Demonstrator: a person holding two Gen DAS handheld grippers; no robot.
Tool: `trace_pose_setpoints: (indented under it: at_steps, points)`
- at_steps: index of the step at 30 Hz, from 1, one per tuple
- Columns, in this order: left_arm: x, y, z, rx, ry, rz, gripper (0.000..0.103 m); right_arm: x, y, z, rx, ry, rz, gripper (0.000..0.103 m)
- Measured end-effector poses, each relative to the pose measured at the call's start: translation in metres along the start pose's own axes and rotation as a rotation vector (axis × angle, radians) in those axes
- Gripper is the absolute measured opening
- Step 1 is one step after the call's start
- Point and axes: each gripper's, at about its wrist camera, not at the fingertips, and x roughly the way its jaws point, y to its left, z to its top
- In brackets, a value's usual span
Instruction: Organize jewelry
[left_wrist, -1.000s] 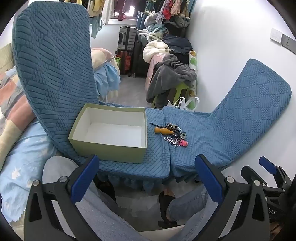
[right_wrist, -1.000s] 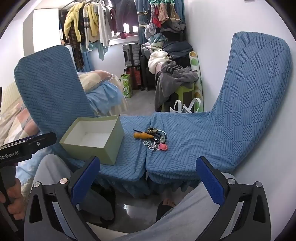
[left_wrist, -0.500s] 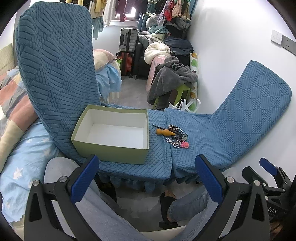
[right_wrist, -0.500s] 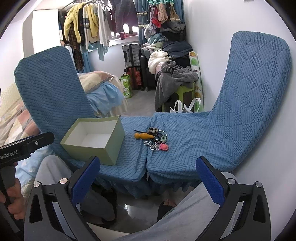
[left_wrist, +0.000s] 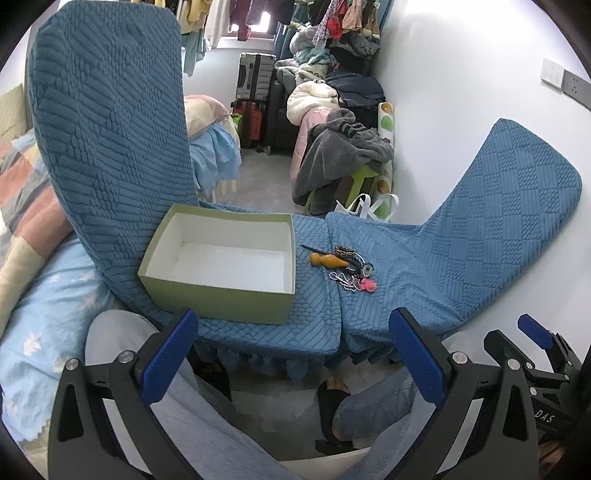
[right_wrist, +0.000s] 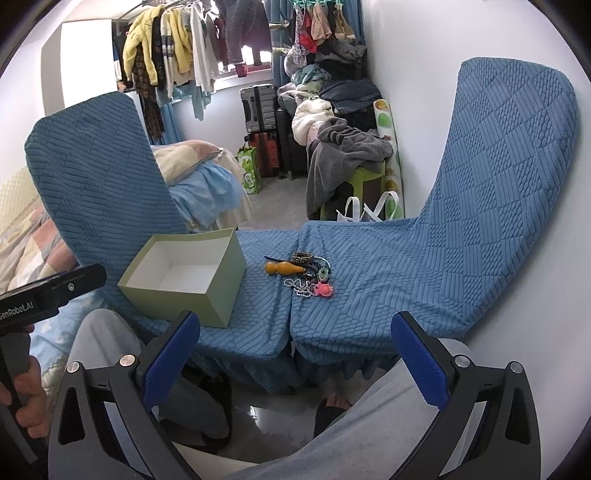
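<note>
While both tongs, left (left_wrist: 291, 354) and right (right_wrist: 295, 354), gape empty | jewelry pile (right_wrist: 303, 275): light, tangly chains | grip stiff gourd pendant (right_wrist: 282, 268) | box (right_wrist: 184, 275) empty

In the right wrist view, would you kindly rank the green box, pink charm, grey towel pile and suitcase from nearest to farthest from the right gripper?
1. Green box, left, on the seat.
2. Pink charm, centre; close to the box's distance.
3. Grey towel pile, on the stool.
4. Suitcase, by the far wall.
</note>
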Motion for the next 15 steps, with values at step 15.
trace_pose_setpoints:
  at_steps: [15]
  points:
    - [-0.0027, -0.0071, 0.0011, 0.05, -0.021, 0.034, 0.102, -0.0009, 0.0016, -0.0018, -0.004, 0.005, -0.011, 0.103]
